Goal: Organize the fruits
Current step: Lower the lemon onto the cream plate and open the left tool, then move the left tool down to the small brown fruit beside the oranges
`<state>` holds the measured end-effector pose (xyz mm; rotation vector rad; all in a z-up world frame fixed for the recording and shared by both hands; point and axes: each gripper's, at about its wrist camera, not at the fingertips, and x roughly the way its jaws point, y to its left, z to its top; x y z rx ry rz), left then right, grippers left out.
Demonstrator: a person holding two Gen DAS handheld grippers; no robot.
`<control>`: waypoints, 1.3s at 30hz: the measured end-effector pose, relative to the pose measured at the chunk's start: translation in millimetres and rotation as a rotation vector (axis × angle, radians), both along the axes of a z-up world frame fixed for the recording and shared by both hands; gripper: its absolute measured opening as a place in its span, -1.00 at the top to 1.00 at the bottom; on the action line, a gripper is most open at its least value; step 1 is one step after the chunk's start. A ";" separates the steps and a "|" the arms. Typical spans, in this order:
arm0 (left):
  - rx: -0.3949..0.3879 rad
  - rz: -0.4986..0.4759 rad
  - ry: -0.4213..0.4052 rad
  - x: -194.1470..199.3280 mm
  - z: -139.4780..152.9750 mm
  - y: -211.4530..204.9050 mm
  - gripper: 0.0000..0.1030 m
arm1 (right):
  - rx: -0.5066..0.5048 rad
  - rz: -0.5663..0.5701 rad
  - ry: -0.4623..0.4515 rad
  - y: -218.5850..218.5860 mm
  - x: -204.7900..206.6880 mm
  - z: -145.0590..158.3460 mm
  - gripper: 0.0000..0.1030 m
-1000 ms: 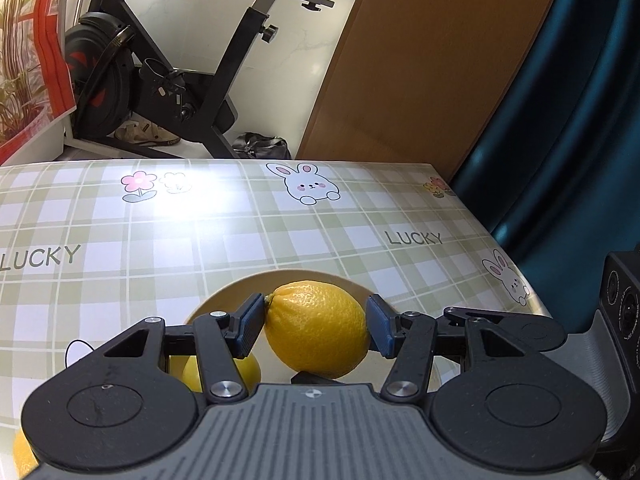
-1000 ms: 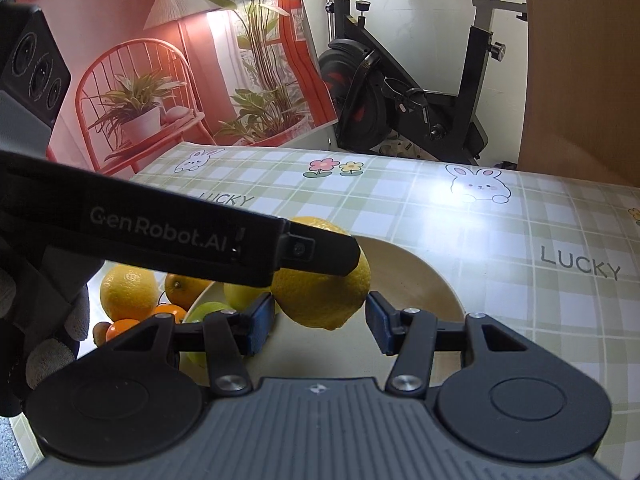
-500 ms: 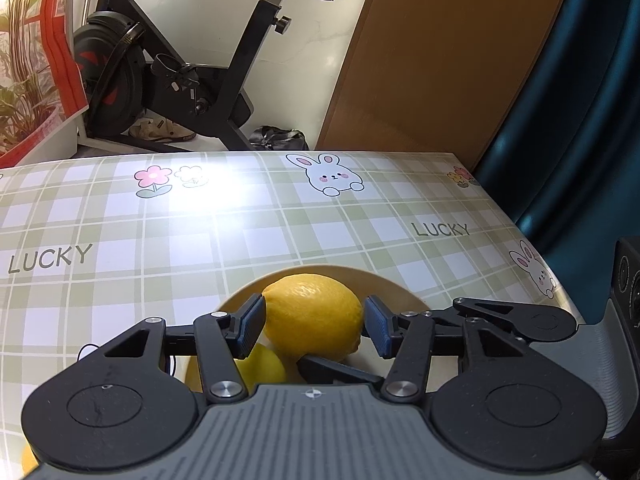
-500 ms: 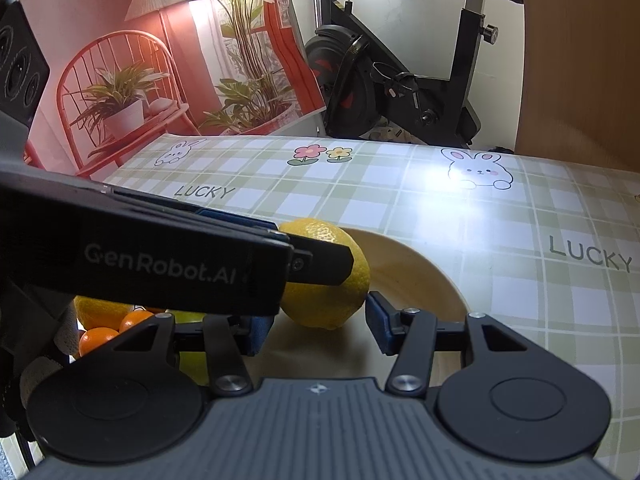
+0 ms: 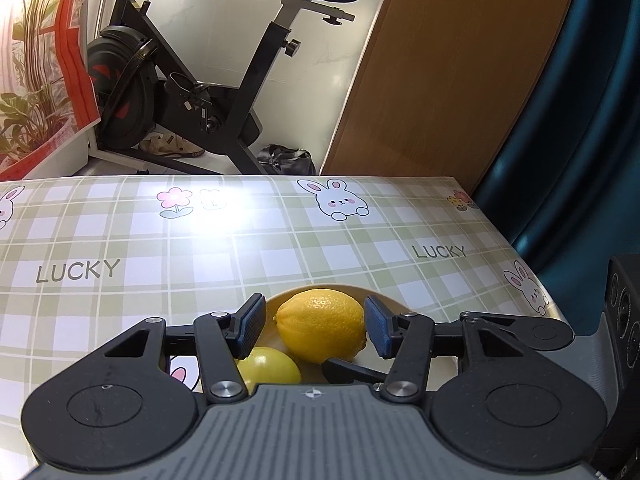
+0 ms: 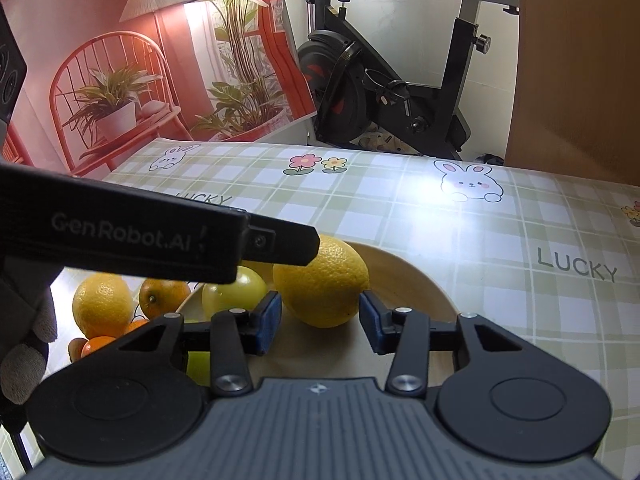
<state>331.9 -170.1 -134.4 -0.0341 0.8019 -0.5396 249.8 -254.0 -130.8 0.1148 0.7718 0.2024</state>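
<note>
Layout: fruit bowl at the near edge of the table

The bowl (image 6: 416, 276) stands on the table (image 5: 280, 240), holding a lemon (image 6: 322, 282) with a second fruit (image 6: 234, 292) to its left. Left of the bowl, loose fruits (image 6: 102, 308) lie on the table. Beyond the far table edge stands an exercise bike (image 5: 192, 92); a wooden panel (image 5: 448, 72) is right of it.

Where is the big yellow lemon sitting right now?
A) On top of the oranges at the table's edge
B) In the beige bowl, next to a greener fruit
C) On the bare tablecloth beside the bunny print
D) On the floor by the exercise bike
B: the lemon rests inside the beige bowl, with a yellow-green fruit beside it in the same bowl.
</note>
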 end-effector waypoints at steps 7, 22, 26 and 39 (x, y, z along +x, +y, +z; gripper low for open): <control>-0.016 0.025 -0.021 -14.9 15.5 22.2 -0.09 | -0.016 -0.011 -0.013 5.1 -11.3 10.9 0.10; 0.012 0.100 -0.096 -56.2 53.1 121.8 -0.09 | 0.034 0.018 -0.069 43.7 -49.3 32.2 0.10; 0.020 0.106 -0.092 -68.7 54.5 144.4 -0.09 | 0.042 0.040 -0.068 59.8 -56.4 31.6 0.10; 0.016 0.075 -0.081 -92.0 38.0 157.2 -0.09 | 0.032 0.119 -0.060 111.5 -80.8 21.3 0.10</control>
